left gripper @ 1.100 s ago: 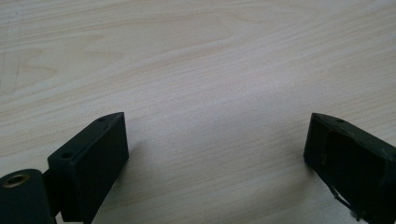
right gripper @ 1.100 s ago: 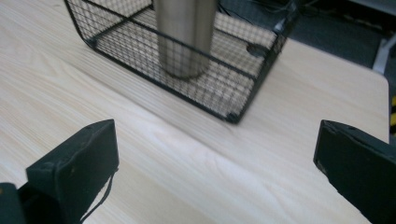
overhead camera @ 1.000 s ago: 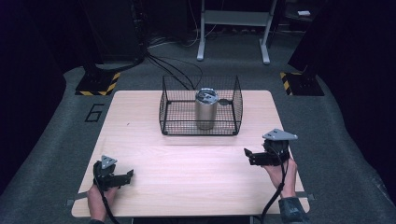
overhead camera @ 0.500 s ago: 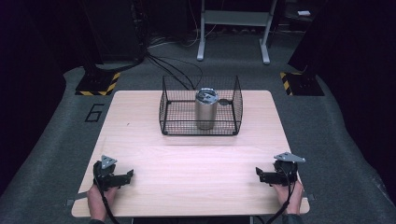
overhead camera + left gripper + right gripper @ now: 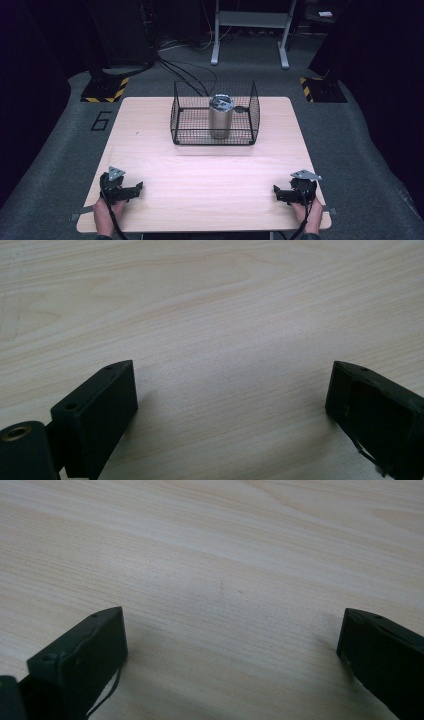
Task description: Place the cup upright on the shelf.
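A steel tumbler [image 5: 220, 116] with a dark lid stands upright inside a black wire basket [image 5: 182, 120] at the far middle of the wooden table [image 5: 210, 170]. My left gripper [image 5: 136, 188] rests on the table near the front left corner, open, with bare wood between its jaws [image 5: 232, 390]. At the front right corner my right gripper [image 5: 278, 192] lies low on the table, also open with nothing between its jaws [image 5: 232, 635]. Both are far from the basket.
The table stands on grey carpet. Beyond it are black cables [image 5: 185, 75], a white metal stand [image 5: 250, 35] and two yellow-and-black striped floor plates [image 5: 105, 90]. A stretch of bare tabletop lies between the grippers and the basket.
My right gripper has come down and back from mid-right of the table to rest at the front right corner. The left gripper has barely moved.
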### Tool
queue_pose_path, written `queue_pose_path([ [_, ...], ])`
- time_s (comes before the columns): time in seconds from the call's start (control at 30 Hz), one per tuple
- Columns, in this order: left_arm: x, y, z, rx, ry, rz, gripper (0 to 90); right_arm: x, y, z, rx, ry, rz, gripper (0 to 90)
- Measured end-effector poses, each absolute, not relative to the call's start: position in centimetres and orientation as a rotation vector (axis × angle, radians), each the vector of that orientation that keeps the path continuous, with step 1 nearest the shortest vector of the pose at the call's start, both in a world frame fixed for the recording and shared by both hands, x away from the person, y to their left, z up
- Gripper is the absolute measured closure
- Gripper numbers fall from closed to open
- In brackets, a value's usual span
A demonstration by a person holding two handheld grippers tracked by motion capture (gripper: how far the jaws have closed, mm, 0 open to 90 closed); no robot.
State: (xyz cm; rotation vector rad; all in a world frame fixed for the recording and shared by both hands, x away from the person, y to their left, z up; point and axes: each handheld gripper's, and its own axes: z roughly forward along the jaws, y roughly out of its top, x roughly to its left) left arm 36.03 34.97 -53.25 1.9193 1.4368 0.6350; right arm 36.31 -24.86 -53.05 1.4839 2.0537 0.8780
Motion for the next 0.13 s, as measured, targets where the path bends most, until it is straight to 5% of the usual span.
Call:
queue_pose_path([
  [0.13,36.02,34.96,-53.26,1.918,1.438,0.635,6.4,36.32,-24.87,-53.06,1.483,2.054,0.879,0.0],
])
